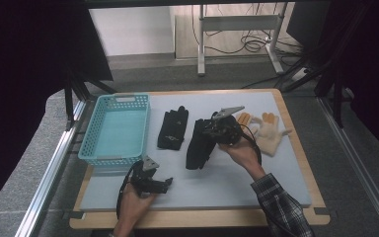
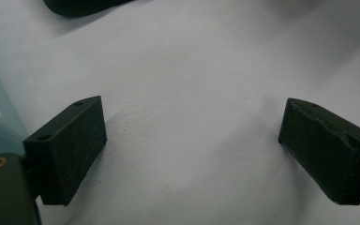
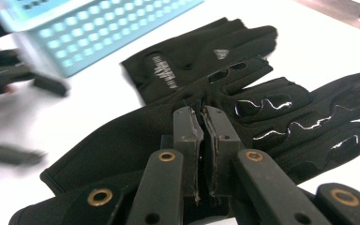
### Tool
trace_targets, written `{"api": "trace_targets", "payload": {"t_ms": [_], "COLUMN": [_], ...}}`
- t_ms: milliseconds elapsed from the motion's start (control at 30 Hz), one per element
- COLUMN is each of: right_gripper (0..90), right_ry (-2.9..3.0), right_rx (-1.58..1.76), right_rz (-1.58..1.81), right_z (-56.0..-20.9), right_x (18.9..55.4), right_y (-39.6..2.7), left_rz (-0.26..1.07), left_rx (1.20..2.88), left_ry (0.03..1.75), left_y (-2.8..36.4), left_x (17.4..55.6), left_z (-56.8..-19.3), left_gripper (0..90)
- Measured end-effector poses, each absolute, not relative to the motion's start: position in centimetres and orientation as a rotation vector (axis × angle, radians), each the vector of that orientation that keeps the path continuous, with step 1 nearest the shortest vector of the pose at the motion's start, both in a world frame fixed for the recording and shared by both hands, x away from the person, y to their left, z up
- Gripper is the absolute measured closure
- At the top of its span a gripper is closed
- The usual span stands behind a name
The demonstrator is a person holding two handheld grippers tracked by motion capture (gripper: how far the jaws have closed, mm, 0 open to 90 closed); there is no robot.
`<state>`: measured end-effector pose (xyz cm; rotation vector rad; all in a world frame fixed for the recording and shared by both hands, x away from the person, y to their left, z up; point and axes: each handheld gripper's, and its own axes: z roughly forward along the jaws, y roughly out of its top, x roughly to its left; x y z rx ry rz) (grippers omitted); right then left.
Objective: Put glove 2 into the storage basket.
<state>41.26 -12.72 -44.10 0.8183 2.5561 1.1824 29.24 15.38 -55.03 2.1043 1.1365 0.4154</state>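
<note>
My right gripper is shut on a black glove, pinching a fold of its fabric near the middle of the mat. In the right gripper view the jaws stand together with the black glove bunched between them, its fingers spread to the right. A second black glove lies flat to its left, seen as the black glove with a small white print. My left gripper rests open over the bare mat at the front left. Its jaws stand wide apart with nothing between them.
A teal basket stands on the left of the mat, its inside bare. A cream glove with orange fingertips lies at the right, behind my right hand. The white mat covers a wooden table; metal rails run along both sides.
</note>
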Motion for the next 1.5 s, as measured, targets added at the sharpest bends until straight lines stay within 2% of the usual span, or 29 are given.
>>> {"api": "trace_targets", "payload": {"t_ms": [267, 500, 633, 867, 1000, 1167, 1333, 1500], "right_gripper": [83.0, 79.3, 53.4, 44.3, 38.1, 39.7, 56.6, 62.9], "right_ry": [2.617, 2.706, 2.680, 2.613, 2.590, 2.579, 2.583, 2.594], "right_rx": [0.738, 0.695, 0.755, 0.826, 0.836, 0.835, 0.791, 0.790], "right_rz": [1.216, 1.162, 1.177, 1.204, 1.214, 1.221, 1.180, 1.170], "right_z": [-44.7, -48.8, -49.8, -49.5, -49.0, -48.5, -48.3, -48.6], "right_x": [37.5, 35.3, 35.9, 37.1, 38.6, 40.3, 42.6, 44.3], "right_y": [-13.7, -13.5, -14.0, -14.7, -13.6, -12.0, -9.4, -7.7], "left_rz": [0.418, 0.417, 0.416, 0.415, 0.416, 0.415, 0.415, 0.414], "left_rx": [2.101, 2.105, 2.104, 2.104, 2.104, 2.104, 2.107, 2.106], "left_ry": [1.138, 1.136, 1.138, 1.138, 1.137, 1.137, 1.137, 1.136], "left_y": [15.4, 15.4, 15.4, 15.4, 15.4, 15.4, 15.4, 15.4], "left_x": [29.3, 29.2, 29.2, 29.2, 29.2, 29.2, 29.2, 29.3], "left_z": [-55.1, -55.0, -55.0, -55.0, -55.0, -55.0, -55.0, -55.0], "left_gripper": [8.3, 8.3, 8.3, 8.3, 8.4, 8.3, 8.3, 8.3]}}
